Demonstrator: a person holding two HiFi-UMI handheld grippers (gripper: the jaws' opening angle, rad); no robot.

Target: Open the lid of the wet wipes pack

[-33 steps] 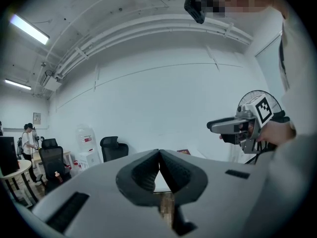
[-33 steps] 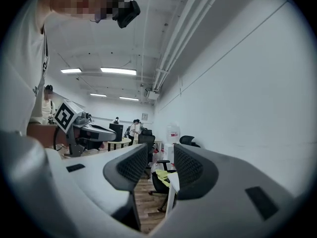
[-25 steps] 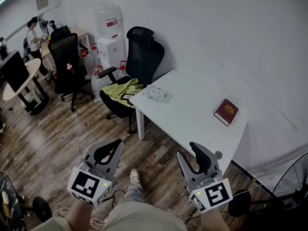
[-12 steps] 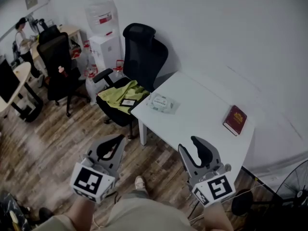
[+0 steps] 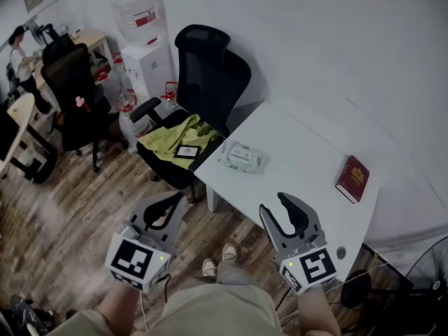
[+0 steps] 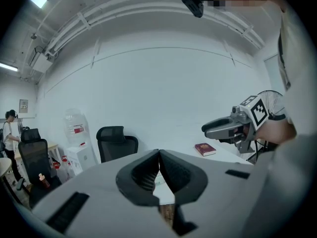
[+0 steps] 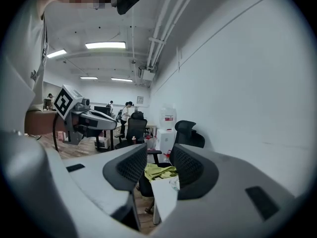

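**Approach stage: both grippers short of the table, pack untouched**

Tool state. Left gripper [image 6: 159,155]: jaws pressed together, pads meeting, nothing between them. Right gripper [image 7: 158,150]: jaws apart and empty, with only floor and the table corner showing through the gap. In the head view both hang low over the wooden floor [image 5: 84,208], on the near side of the white table [image 5: 301,159], well apart from the pack.

Task item. Wet wipes pack [image 5: 243,157] lies flat on the table top, close to the corner beside the black office chair [image 5: 210,75]. It looks like a pale, soft film pouch with a greenish patch on top. The lid seems to lie flat, so I judge it closed. Hinge side is too small to read.

Risks (judgement).
- The pack looks light and sits near the edge. A lift on the lid with nothing pinning the pouch could drag it off the corner, onto the chair's yellow-green cloth [image 5: 175,135] or the floor.
- The left jaws would have to part before they can hold the pouch.
- A jaw could catch loose film instead of the lid tab and wrinkle the pouch.

The red book [image 5: 352,178] lies farther along the table, out of the way.
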